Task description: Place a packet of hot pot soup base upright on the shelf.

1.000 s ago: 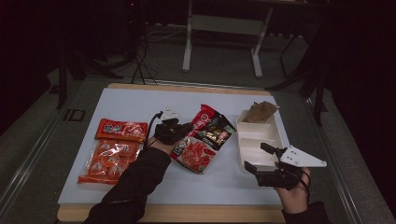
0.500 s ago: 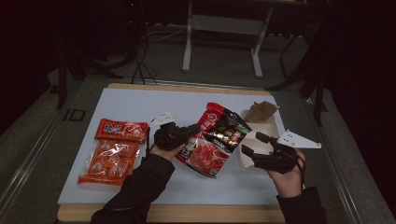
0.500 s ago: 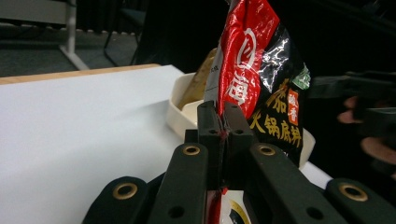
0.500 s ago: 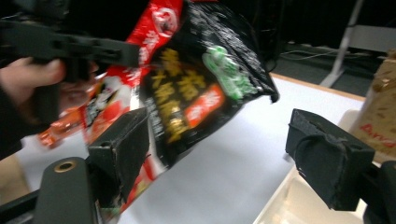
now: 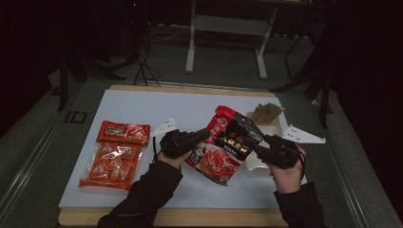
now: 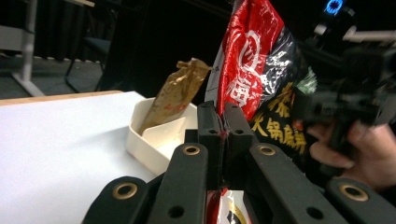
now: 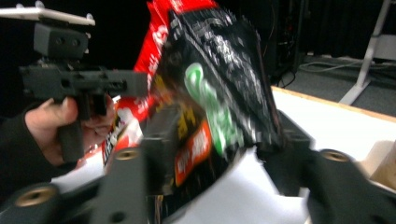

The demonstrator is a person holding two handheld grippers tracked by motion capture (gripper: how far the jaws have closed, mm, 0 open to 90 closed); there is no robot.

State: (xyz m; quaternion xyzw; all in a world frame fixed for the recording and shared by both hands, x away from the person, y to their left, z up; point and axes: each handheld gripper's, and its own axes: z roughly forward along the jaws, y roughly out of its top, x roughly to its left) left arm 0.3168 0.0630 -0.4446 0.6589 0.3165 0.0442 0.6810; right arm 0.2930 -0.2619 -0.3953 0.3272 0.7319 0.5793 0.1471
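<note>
Left jaws: pressed together on the edge of the red-and-black sauce packet [image 6: 261, 79], left gripper [image 5: 205, 135] pointing right.
Right jaws: have just been closing, the packet's black side between them; whether they press it I cannot tell; right gripper [image 5: 252, 140] pointing left.
Packet: raised between both grippers, above the surface [image 5: 142, 107].
Hands: left hand [image 5: 173, 147] and right hand [image 5: 285, 164] knuckles up, forearms entering from below.
Beside: white tray [image 5: 273, 129].

Dim light leaves the surroundings near black from nine through three o'clock, only the white table [image 5: 142, 109] catching brightness, while the red-and-black pouch [image 7: 210, 93] smears with motion blur and a blue lamp [image 6: 334, 6] glares at one o'clock.
</note>
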